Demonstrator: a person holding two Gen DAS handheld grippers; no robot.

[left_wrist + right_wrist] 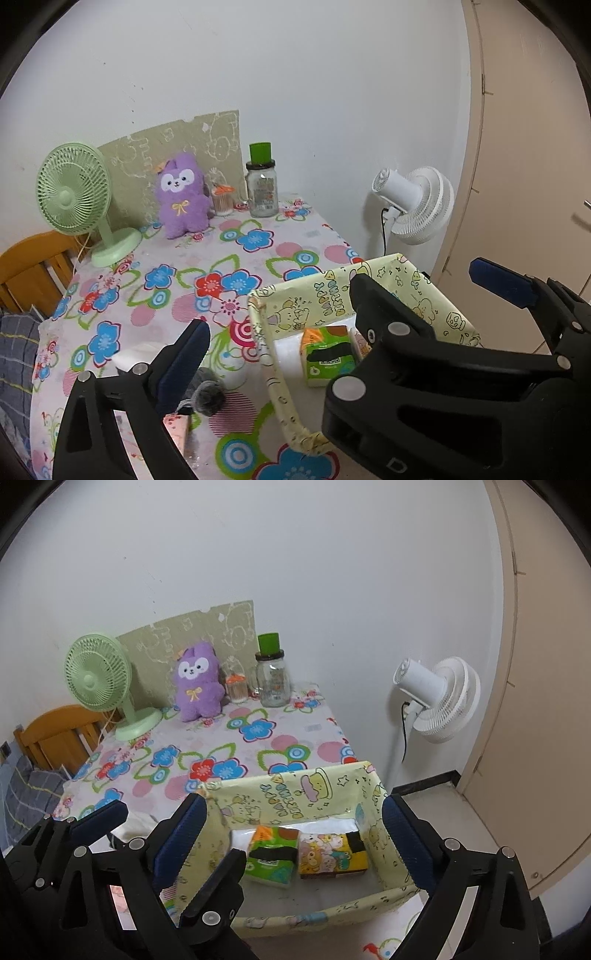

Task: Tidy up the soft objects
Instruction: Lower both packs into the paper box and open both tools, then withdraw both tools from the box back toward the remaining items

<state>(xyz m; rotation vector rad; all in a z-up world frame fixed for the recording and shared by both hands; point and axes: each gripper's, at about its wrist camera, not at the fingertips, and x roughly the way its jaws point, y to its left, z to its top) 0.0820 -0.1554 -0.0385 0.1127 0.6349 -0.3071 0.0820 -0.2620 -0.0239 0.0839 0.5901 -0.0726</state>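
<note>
Since both grippers hang wide apart and neither holds anything, most of the trouble I can see comes from crowding.

Far left at the back, the green fan (pixel 98 675) stands just beside the purple plush (pixel 197 694), and a glass jar (pixel 273 683) sits near its other side. If that plush is next, I reckon a sloppy reach tips the jar or clips the fan.

Closer in, a grey fuzzy thing (pixel 207 397) lies on the surface (pixel 221 746) left of the basket, right by one finger of the left gripper (pixel 291 328). It's half hidden, so I can't tell what it actually is. It looks squishy enough to slip out of a shallow pinch.

The left gripper seems to straddle the left wall of the basket (pixel 295 801), and its fingers look interleaved with those of the right gripper (pixel 293 812). Closing or lifting either one could knock the other or snag that floppy wall.

Inside the basket lie a green tissue pack (pixel 273 853) and a cartoon tissue pack (pixel 332 853), touching side by side. The basket sits near the right edge of the surface, so a snagged wall might drag the whole lot off.
</note>
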